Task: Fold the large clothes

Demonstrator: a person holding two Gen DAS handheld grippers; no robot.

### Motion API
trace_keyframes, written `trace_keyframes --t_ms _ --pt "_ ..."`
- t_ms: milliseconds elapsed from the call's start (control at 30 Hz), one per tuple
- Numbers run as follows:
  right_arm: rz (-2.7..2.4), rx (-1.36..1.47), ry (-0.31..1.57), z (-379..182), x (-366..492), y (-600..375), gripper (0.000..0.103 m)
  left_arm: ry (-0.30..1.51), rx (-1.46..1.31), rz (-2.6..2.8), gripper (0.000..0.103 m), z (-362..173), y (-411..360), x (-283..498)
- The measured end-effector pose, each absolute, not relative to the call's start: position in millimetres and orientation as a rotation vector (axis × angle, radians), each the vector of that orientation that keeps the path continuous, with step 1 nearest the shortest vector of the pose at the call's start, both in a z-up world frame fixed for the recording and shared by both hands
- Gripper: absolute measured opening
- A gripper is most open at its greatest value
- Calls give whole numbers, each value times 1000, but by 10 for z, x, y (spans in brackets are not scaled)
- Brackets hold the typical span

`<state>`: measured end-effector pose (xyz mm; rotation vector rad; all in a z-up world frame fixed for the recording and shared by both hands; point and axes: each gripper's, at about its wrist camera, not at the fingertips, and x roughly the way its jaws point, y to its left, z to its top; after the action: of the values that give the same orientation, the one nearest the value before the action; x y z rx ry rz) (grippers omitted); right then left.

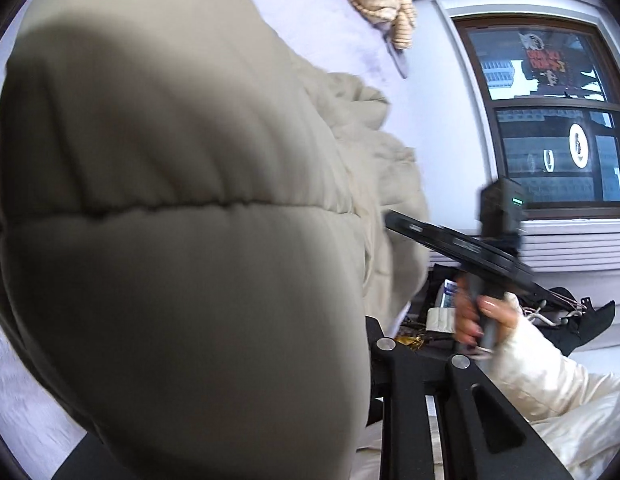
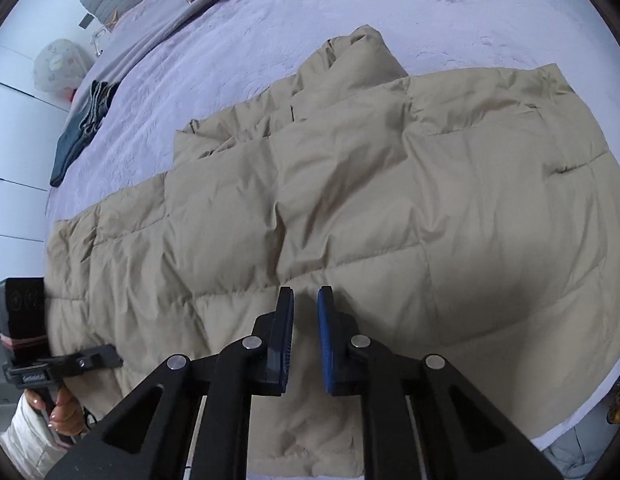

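Two grippers share one beige quilted down coat (image 2: 350,208), spread on the lavender bedspread (image 2: 238,36) with its long axis running left to right. Your right gripper (image 2: 306,300) hovers slightly parted over its near hem. Your left gripper (image 2: 106,356) sits at the coat's left edge, probably pinching it; you can't confirm.

hidden: left gripper (image 2: 110,354) tips under puffer coat (image 2: 350,208) | blurred: right gripper (image 1: 394,216), jaws lost behind coat | cut off: coat hem, below right jaws
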<state>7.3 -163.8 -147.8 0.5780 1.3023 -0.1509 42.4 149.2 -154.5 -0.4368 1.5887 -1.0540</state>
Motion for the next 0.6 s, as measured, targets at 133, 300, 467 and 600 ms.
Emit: trace_keyframes --t_ms 133,300,467,600 --pt "-128 580 1289 -1650 249 -1702 13 1568 -434 -1023 29 -1209 1280 345" --pt "-86 593 1297 -1887 434 -1808 12 1539 -398 -938 29 -817 890 199" --pt "-37 651 1351 -2146 605 -1969 7 1511 -349 -866 29 -475 347 53" --pt "24 729 1372 -2139 592 -2124 7 1527 -308 -871 29 -350 -56 8"
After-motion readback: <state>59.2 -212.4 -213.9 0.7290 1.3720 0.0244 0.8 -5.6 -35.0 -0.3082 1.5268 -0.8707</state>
